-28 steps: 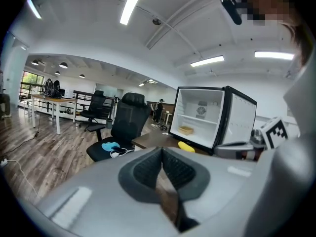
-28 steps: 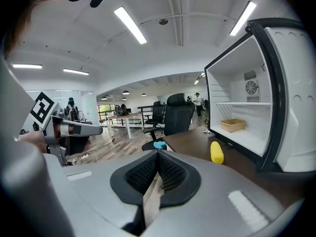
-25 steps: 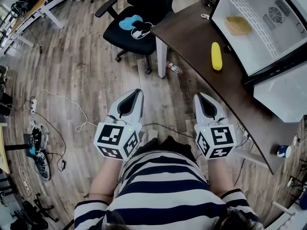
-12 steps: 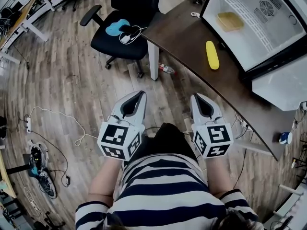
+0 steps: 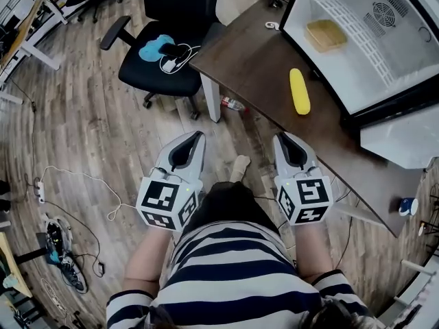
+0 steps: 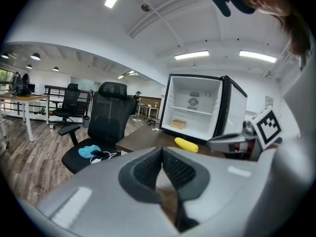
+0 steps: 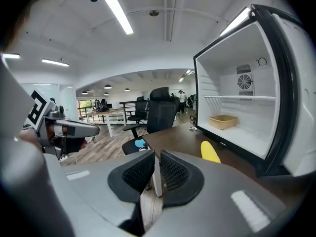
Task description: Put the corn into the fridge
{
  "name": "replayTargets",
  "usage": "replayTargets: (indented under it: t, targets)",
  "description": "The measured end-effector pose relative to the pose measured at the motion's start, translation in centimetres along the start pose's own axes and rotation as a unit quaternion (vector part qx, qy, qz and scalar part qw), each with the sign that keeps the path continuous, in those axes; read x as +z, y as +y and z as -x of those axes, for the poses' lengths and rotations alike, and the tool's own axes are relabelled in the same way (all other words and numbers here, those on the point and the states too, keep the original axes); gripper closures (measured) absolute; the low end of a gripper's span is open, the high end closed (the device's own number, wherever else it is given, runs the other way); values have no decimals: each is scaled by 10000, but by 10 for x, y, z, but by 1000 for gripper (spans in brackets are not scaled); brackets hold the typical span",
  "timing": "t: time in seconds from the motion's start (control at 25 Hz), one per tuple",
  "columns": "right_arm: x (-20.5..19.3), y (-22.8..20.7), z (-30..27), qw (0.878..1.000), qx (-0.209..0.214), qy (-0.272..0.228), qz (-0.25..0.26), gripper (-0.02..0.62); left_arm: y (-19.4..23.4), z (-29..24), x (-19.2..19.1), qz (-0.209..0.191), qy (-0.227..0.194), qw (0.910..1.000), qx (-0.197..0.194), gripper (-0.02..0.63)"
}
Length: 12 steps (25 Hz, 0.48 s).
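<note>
The yellow corn (image 5: 299,91) lies on the brown table (image 5: 247,60), just in front of the open fridge (image 5: 384,67). The corn (image 6: 186,144) also shows in the left gripper view, and the right gripper view has the corn (image 7: 210,152) near the fridge (image 7: 247,132). Both grippers hang over the floor, short of the table. My left gripper (image 5: 197,136) (image 6: 162,152) is shut and holds nothing. On my right gripper (image 5: 281,138) (image 7: 156,157) the jaws are opening, a narrow slit apart, with nothing between them.
A tan tray (image 5: 326,34) sits inside the fridge. A black office chair (image 5: 164,43) with a blue cloth stands left of the table. A bottle (image 5: 233,104) lies by the white table leg (image 5: 210,100). Cables (image 5: 75,177) trail on the wood floor.
Both grippers and the person have moved forward toward the table. The corn and fridge now sit closer and more centred in the head view.
</note>
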State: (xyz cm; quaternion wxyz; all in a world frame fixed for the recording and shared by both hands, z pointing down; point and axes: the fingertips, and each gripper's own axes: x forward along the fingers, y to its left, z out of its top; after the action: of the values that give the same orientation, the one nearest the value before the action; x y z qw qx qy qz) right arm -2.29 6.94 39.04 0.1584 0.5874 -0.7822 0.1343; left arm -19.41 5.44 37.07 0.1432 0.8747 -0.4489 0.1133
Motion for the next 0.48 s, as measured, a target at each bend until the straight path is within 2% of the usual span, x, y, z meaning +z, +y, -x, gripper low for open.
replayTargets:
  t: [0.28, 0.48]
  targets:
    - [5, -59, -51, 9996, -170, 222, 40, 531, 4, -80, 20, -169, 68, 9996, -229, 606]
    - [8, -101, -83, 9991, -191, 350, -133, 508, -1, -142, 28, -244, 189, 9983, -501, 606]
